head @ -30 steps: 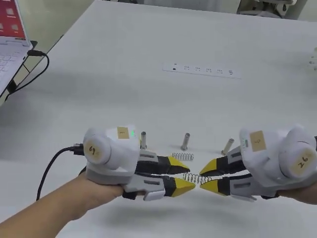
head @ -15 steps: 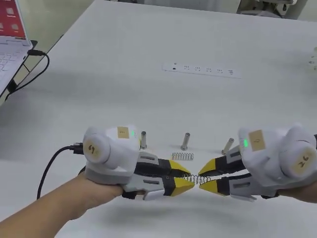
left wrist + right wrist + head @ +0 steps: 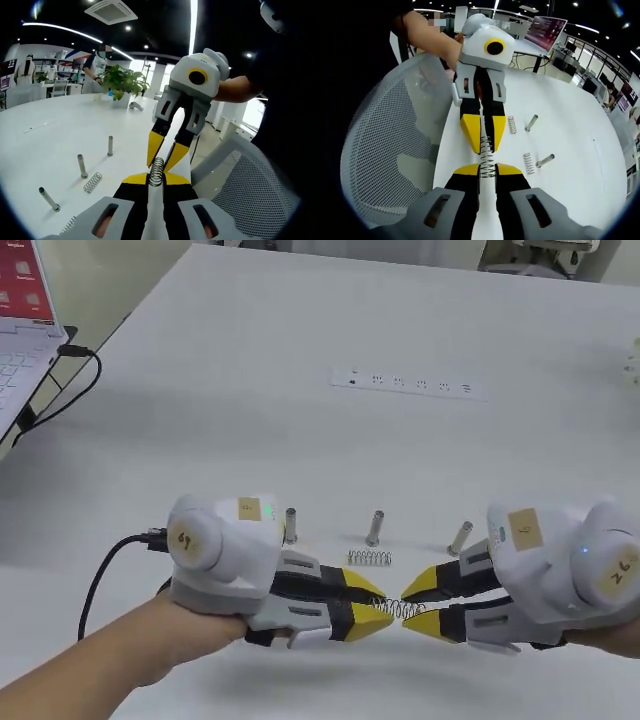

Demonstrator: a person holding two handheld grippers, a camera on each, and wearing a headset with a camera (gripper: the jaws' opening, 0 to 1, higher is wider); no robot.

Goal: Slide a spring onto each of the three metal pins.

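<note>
Two tools meet tip to tip low over the near edge of the white table point(image 3: 300, 360), and a single spring point(image 3: 396, 608) bridges the short gap between them.

- Left tool point(image 3: 385, 604): jaws together, clamped on one end of the spring. In the left gripper view the coil stands between the two yellow tips and projects forward.
- Right tool point(image 3: 405, 607): jaws closed on the other end of the spring. In the right gripper view the coil runs straight out from between its yellow tips into the tips of the opposing tool.
- The spring lies roughly level, in line with both tools, and clear of the table surface.

Three metal pins stand in a row on the table just beyond the tools: left pin point(image 3: 291, 524), middle pin point(image 3: 375, 527), right pin point(image 3: 461, 536). All three are bare. The held spring is nearer the person than the row, roughly between the middle and right pins, and touches none of them.

A loose spring point(image 3: 369, 558) lies flat on the table just in front of the middle pin, between the row and the tool tips. A second loose spring point(image 3: 511, 124) lies beside the left pin.

A power strip point(image 3: 410, 383) lies well beyond the pins.
</note>
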